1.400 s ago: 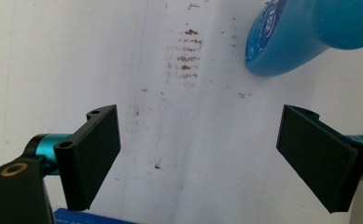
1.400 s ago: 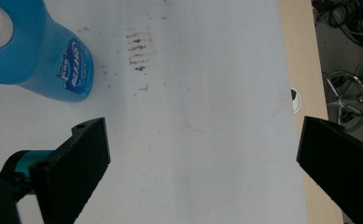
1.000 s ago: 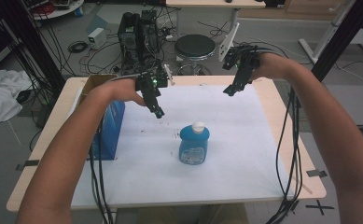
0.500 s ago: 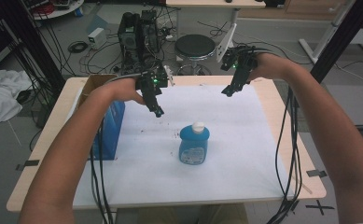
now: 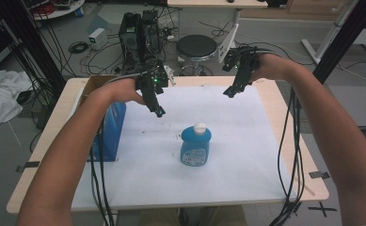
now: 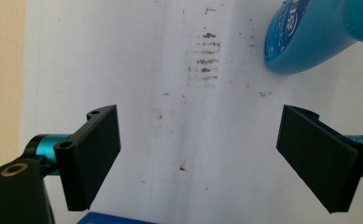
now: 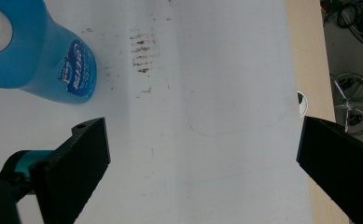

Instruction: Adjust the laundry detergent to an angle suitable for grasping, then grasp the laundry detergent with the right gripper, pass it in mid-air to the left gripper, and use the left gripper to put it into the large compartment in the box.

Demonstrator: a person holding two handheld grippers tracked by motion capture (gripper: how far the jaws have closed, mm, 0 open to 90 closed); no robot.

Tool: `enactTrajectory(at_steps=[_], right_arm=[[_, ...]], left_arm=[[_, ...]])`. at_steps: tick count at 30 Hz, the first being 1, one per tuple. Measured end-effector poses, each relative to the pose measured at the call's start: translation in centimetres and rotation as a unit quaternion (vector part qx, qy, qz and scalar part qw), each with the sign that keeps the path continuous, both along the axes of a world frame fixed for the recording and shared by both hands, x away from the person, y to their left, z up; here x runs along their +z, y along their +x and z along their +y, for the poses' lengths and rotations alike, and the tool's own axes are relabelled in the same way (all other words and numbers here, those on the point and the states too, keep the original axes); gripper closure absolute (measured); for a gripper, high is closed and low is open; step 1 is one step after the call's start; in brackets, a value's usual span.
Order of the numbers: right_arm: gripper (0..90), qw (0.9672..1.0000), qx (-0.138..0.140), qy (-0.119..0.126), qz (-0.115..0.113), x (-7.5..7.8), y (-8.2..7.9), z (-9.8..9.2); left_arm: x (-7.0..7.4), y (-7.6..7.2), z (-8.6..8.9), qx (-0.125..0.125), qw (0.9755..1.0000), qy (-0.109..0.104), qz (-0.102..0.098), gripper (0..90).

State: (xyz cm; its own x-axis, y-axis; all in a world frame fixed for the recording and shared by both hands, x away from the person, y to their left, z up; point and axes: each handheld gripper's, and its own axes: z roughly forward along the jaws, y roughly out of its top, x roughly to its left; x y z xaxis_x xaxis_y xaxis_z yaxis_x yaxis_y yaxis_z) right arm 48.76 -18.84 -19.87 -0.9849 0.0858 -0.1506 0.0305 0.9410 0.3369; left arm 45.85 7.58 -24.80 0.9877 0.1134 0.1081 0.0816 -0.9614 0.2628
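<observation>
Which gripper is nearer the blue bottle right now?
Left. The left gripper hangs open above the mat just up-left of the blue bottle; the right gripper hovers open farther off, toward the table's far right side.

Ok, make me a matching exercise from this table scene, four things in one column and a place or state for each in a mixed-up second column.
Things:
1. blue bottle
2. blue box
3. left gripper
4. right gripper

Places or states:
A. held above the far right part of the white mat, jaws open
B. stands upright near the middle of the white mat, white cap on top
C. at the mat's left edge, partly behind the left forearm
D. held above the mat, beyond and to the left of the bottle, jaws open and empty

Pairs: 1-B, 2-C, 3-D, 4-A
</observation>
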Motion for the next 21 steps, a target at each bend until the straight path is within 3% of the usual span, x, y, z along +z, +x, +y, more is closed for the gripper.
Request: enactTrajectory(at_steps=[19,20,21], right_arm=[[1.6,0.9999,-0.005,0.009,0.006,-0.09,-0.93,-0.81],[1.6,0.9999,0.0,0.009,0.006,-0.21,-0.96,-0.88],[1.6,1.0,0.001,0.006,0.006,-0.26,-1.01,-0.93]], left_arm=[[0.0,-0.11,0.04,0.001,1.0,0.0,0.003,13.7],[0.01,-0.1,0.01,-0.002,1.0,-0.001,0.004,13.7],[0.24,0.04,-0.03,-0.015,0.9998,0.011,0.0,13.7]])
